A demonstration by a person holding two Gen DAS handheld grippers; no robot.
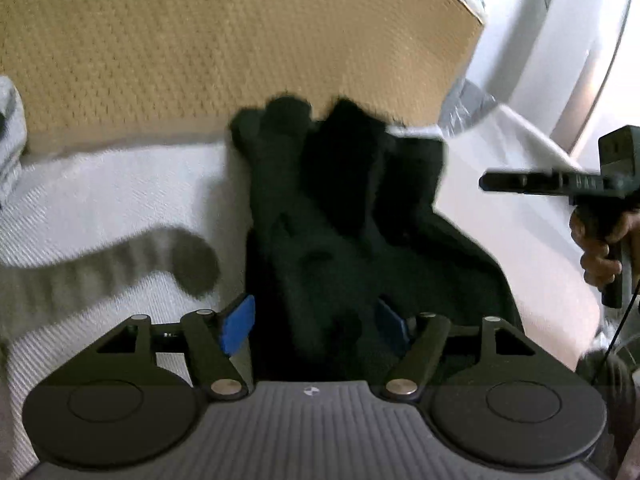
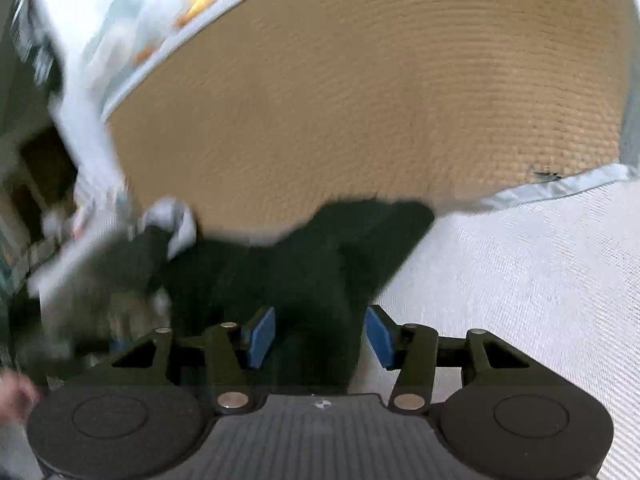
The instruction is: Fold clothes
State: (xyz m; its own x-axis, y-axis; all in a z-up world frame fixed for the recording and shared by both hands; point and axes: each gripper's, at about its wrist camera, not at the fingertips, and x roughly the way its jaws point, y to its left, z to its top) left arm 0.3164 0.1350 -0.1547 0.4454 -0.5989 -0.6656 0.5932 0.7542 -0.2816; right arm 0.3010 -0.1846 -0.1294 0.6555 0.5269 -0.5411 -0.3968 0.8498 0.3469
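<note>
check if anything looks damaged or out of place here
The woven mat has a small dark tear at its taped lower right edge. The black garment lies bunched rather than flat, and a grey striped sock lies beside it.

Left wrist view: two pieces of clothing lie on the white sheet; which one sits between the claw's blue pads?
The crumpled black garment; the grey striped sock lies off to the left, outside the pads.

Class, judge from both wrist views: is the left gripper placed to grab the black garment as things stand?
Probably yes. The left gripper is open with the black garment lying between its blue pads, and nothing blocks it on the white bedcover.
</note>
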